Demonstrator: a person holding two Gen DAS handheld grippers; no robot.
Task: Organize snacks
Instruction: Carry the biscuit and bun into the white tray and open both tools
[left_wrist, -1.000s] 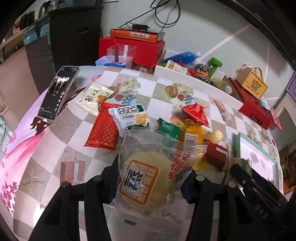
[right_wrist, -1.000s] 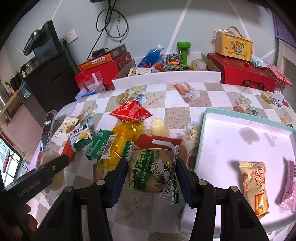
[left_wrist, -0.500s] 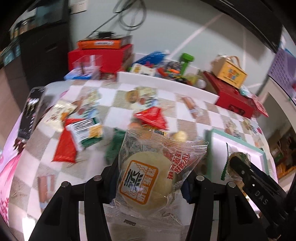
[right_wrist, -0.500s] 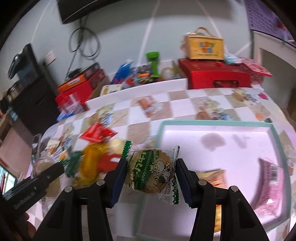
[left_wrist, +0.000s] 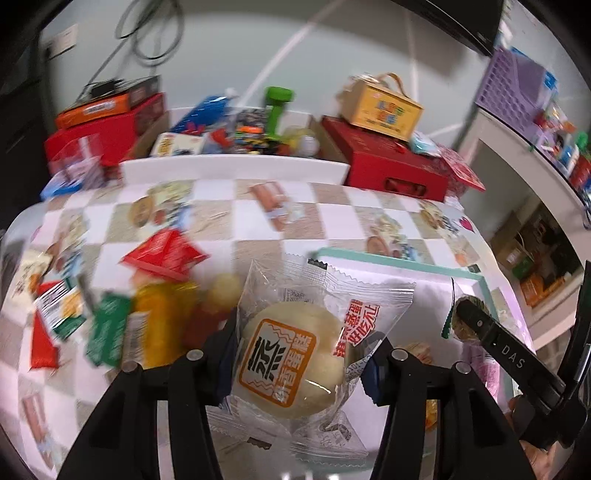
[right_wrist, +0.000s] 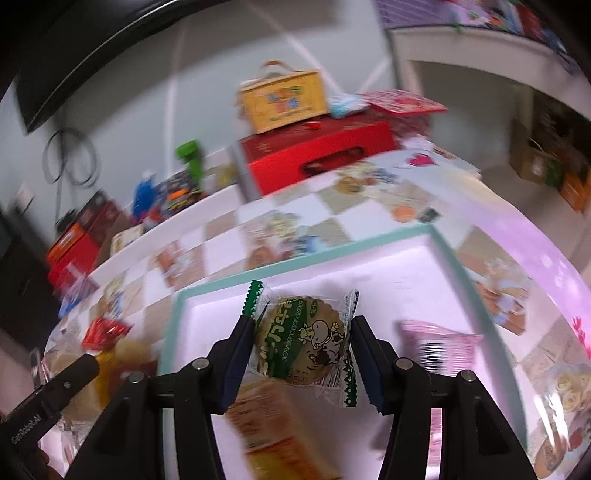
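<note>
Bun packet (left_wrist: 291, 354) clamped in left claw (left_wrist: 299, 360).

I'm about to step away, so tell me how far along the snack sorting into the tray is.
Partly done. An orange-tan packet and a pink packet already lie in the teal-rimmed tray. In hand: the left tongs grip a wrapped steamed cake, and the right tongs grip a green cow-print cracker over the tray. Left: a red packet, a yellow packet and others on the tablecloth.
</note>
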